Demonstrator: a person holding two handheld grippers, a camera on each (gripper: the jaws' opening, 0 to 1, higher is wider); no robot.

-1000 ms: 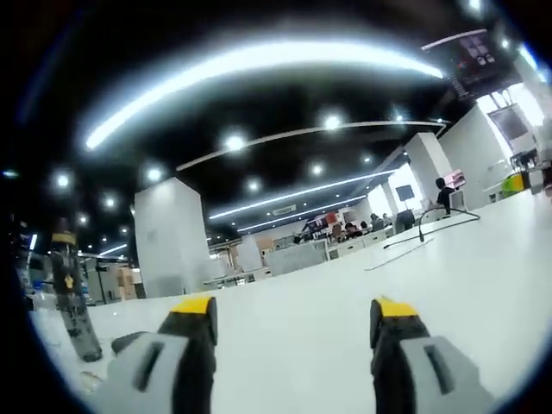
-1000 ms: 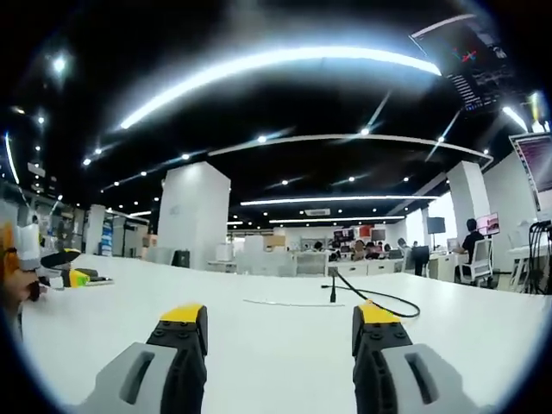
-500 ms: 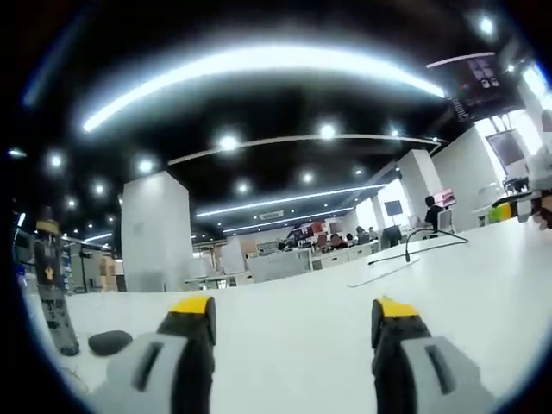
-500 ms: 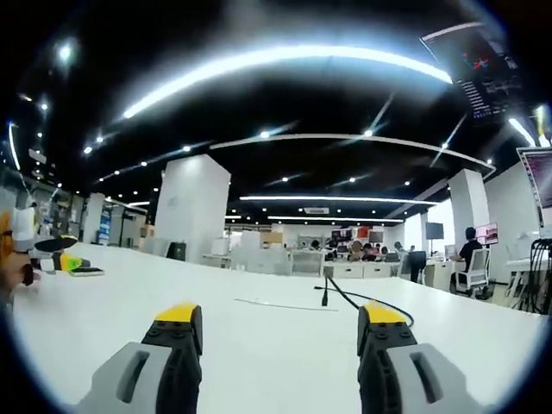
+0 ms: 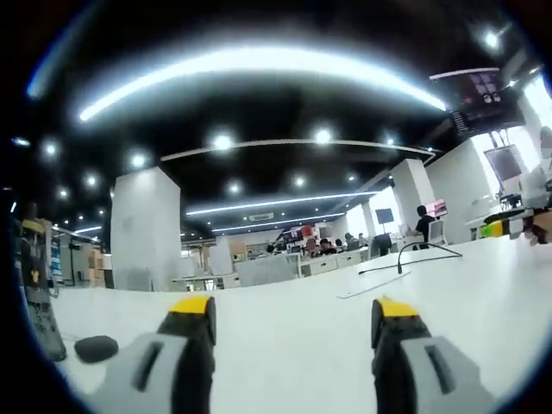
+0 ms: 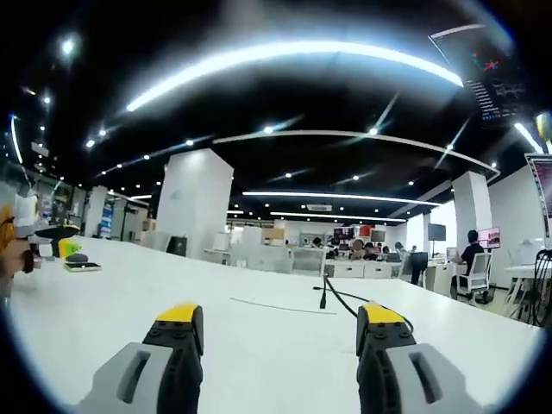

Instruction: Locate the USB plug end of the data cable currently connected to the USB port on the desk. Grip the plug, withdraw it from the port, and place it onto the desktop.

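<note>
A black data cable (image 6: 358, 304) lies on the white desk (image 6: 259, 345), and its plug end (image 6: 323, 297) stands upright out of the desktop. It is ahead of my right gripper (image 6: 280, 317), just left of the right jaw tip and well beyond it. That gripper is open, with nothing between its jaws. In the left gripper view the same cable (image 5: 423, 250) rises at the far right of the desk (image 5: 293, 345). My left gripper (image 5: 293, 315) is open and empty, far from the cable.
A thin pale strip (image 6: 285, 306) lies on the desk near the plug. A dark oval object (image 5: 95, 348) and a tall dark object (image 5: 34, 293) sit at the left. The left gripper (image 6: 47, 246) shows at the left edge. A person sits at a far desk (image 6: 473, 259).
Both cameras have drifted, so the cable sits further left in the left gripper view and the tall dark object nearer the edge. Both grippers stay open and empty.
</note>
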